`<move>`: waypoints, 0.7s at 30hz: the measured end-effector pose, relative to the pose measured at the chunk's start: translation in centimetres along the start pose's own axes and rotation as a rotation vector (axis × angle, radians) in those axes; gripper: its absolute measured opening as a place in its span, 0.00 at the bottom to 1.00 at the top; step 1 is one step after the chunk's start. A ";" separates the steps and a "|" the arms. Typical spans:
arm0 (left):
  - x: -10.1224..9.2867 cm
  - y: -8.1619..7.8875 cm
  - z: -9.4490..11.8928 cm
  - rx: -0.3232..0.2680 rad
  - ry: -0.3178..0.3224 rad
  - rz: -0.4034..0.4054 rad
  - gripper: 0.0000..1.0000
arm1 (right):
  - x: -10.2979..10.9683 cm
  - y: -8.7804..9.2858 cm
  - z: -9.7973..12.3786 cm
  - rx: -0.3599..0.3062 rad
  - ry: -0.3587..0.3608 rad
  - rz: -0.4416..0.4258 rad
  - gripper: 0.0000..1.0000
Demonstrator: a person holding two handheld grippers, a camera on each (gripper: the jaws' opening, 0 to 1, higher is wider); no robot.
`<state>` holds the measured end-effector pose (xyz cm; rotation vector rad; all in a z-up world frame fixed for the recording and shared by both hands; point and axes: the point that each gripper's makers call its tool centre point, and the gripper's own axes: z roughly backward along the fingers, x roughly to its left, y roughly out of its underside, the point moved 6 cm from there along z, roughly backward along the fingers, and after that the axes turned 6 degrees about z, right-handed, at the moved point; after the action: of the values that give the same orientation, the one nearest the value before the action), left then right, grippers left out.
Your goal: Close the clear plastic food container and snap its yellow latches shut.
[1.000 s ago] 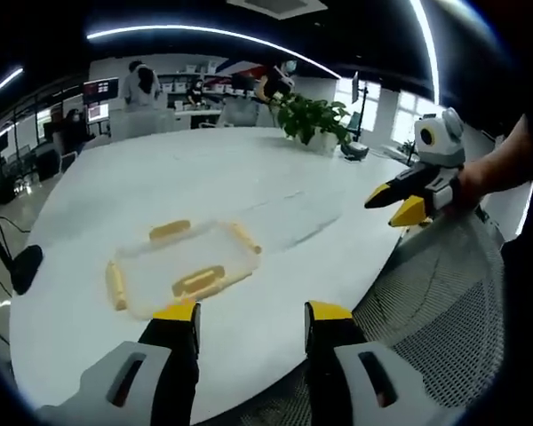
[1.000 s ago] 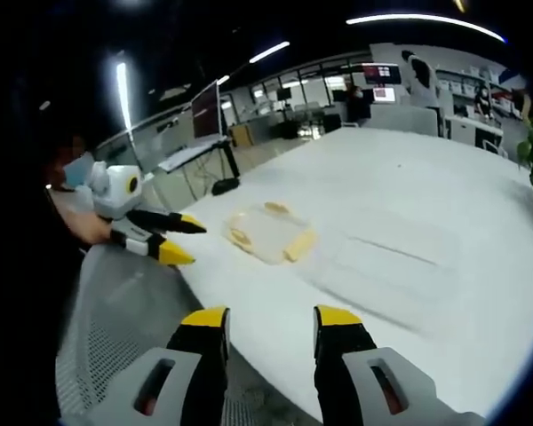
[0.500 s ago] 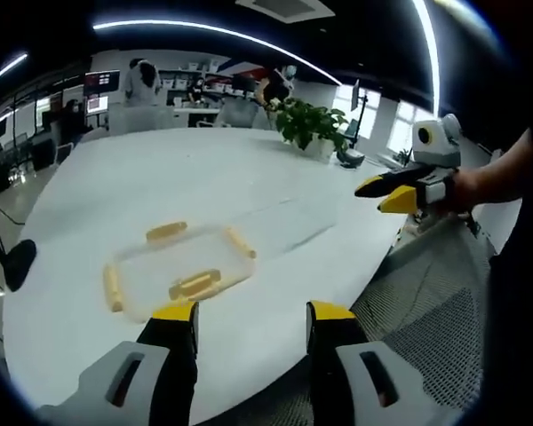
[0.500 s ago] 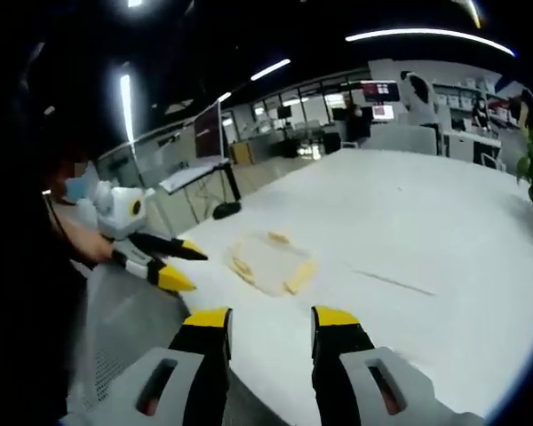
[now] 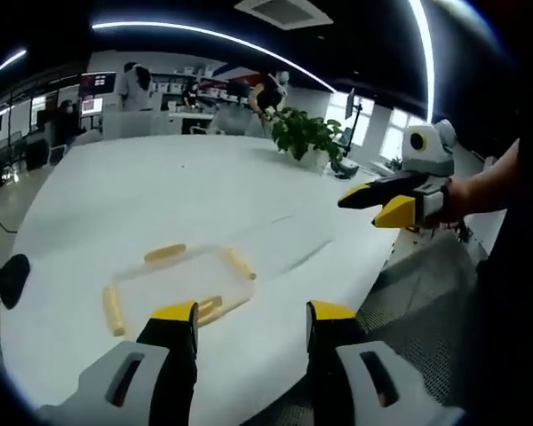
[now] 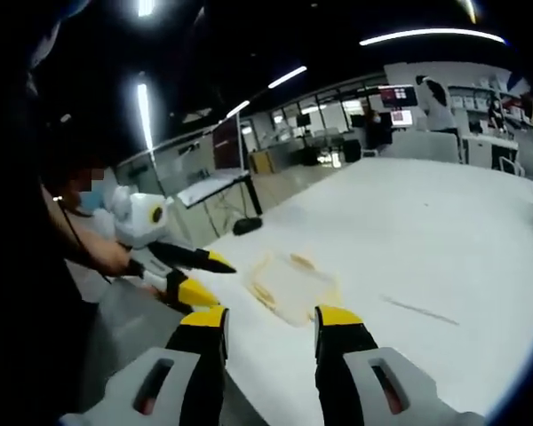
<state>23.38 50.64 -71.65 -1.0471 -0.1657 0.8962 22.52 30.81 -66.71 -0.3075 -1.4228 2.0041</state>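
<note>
**Clear container lay flat on white table, both grippers off it**

The clear plastic food container (image 5: 179,280), shallow and rectangular with yellow latches (image 5: 164,253) on its sides, sat at lower left of the left gripper view on the smooth white table (image 5: 160,195), long axis running left-right. The left hand-held gripper (image 5: 250,318) and right hand-held gripper (image 6: 271,321) stood apart, empty.
</note>
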 end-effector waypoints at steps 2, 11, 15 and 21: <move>0.1 0.0 0.0 0.009 0.000 -0.001 0.47 | 0.0 -0.2 -0.3 -0.004 -0.009 -0.006 0.38; 1.2 -0.8 -0.1 0.012 0.014 -0.008 0.47 | 0.1 -0.8 -1.8 -0.024 -0.027 -0.018 0.38; 1.8 -0.8 0.0 0.020 0.021 -0.015 0.47 | 0.0 -1.0 -2.4 -0.024 -0.032 -0.007 0.38; 3.2 -0.5 0.3 0.039 0.018 -0.025 0.47 | -0.3 -1.0 -3.3 0.004 -0.047 0.032 0.38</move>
<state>25.59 52.95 -71.96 -1.0144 -0.1450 0.8640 24.92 33.33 -67.13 -0.2853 -1.4514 2.0519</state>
